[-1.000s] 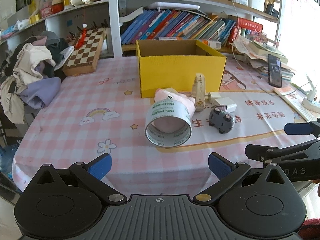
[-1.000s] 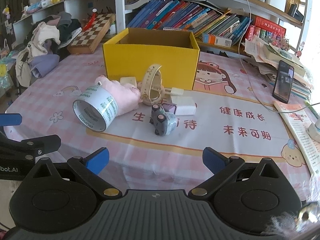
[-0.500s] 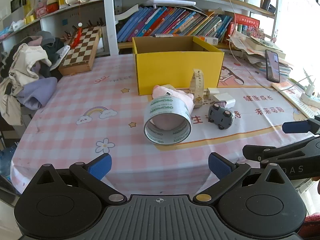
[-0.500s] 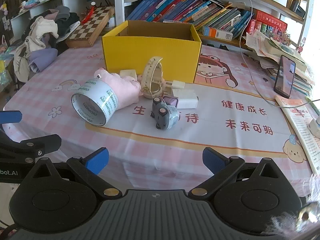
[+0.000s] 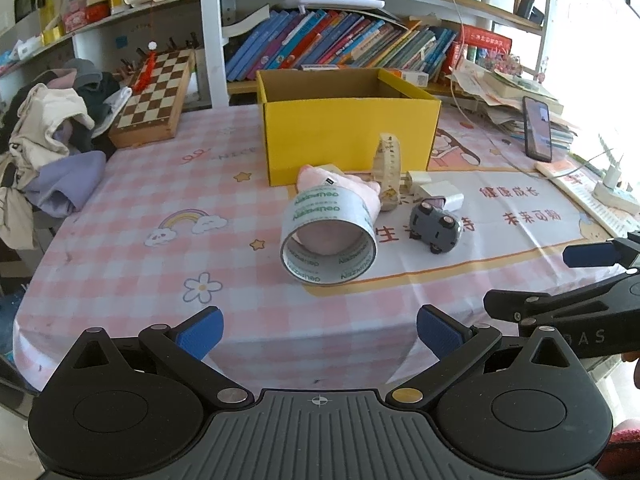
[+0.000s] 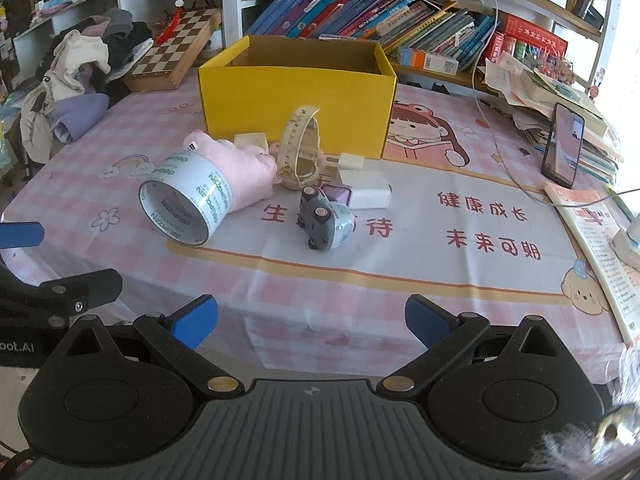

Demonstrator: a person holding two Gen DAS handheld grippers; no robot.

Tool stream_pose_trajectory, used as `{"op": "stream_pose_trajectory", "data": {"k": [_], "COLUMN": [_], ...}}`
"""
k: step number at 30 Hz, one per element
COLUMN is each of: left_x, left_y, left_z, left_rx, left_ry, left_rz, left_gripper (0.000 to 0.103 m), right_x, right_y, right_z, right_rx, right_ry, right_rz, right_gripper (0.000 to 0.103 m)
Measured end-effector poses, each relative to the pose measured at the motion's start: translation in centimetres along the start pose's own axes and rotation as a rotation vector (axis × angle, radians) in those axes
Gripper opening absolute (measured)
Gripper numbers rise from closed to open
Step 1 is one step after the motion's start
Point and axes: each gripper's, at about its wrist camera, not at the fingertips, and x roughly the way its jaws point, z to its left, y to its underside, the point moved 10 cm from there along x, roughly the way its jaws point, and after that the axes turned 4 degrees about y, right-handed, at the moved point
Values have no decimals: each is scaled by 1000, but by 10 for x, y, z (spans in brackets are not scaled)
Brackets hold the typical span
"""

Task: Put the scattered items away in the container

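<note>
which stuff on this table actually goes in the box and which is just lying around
For the job:
yellow box
tape roll
pink cloth
watch
toy car
white charger

Just lying about:
chessboard
pile of clothes
books
phone
stack of papers

Both tools are open and hold nothing.

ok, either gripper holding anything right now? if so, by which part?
Nothing held. The left gripper and right gripper both stand open and empty near the table's front edge, short of the tape roll and toy car.
</note>
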Motion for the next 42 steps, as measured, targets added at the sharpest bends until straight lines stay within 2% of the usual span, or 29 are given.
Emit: {"op": "stream_pose_trajectory", "data": {"k": [8, 17, 42], "left_x": [4, 11, 29], "left_y": [3, 0, -20], "left_z": [6, 1, 4], "left_rx": [-13, -4, -21], "left_ry": [-27, -20, -55], "left_rz": [21, 27, 16], "left_gripper": [103, 103, 103], "right_x": [4, 10, 34], "right_y": [1, 2, -22], "right_z": [1, -8, -17], "right_rx": [-4, 16, 3], "right_ry": [-6, 4, -30], "right_rz": [13, 18, 19], "right_gripper": [101, 101, 101]}}
